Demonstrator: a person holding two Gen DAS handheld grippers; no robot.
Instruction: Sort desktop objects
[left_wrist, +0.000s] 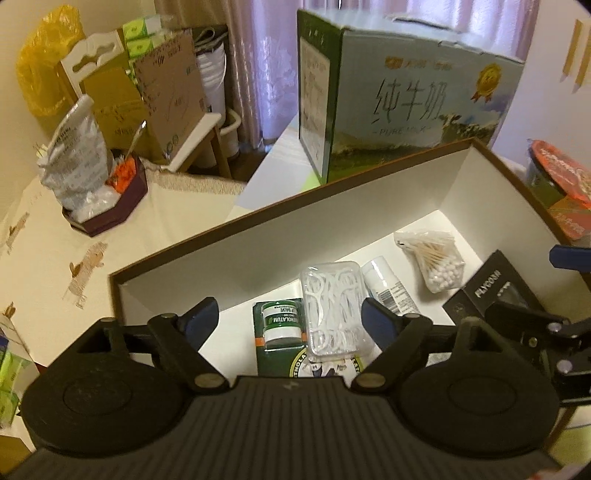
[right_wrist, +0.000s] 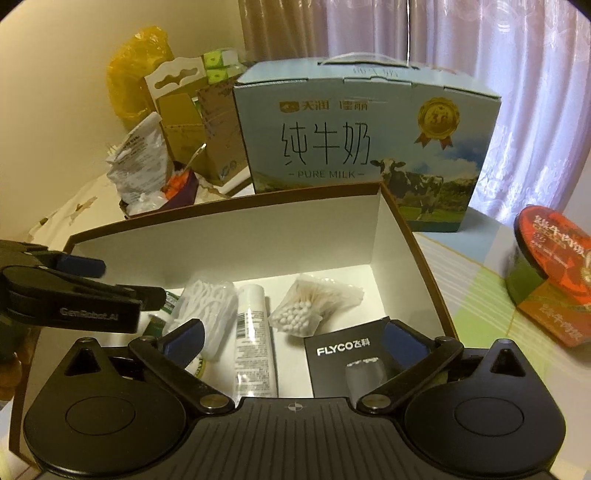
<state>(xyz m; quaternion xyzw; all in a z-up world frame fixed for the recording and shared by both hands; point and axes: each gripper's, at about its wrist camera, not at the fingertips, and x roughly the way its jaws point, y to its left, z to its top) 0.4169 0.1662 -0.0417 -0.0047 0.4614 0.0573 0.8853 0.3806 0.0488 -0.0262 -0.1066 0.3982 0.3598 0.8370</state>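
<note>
The left gripper (left_wrist: 290, 317) hung open-jawed over the brown-rimmed box (left_wrist: 177, 258); inside lay a floss-pick case (left_wrist: 332, 306), Mentholatum pack (left_wrist: 279, 328), white tube (left_wrist: 388, 286), cotton-swab bag (left_wrist: 436, 258).

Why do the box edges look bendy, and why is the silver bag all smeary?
Left wrist view: the fisheye lens bows the storage box rim and darkens the corners; the silver bag is blurred, while the floss picks under the open left claw look sharper. Right wrist view: the same curving bends the rim and the milk carton, lit dim and yellowish.
</note>
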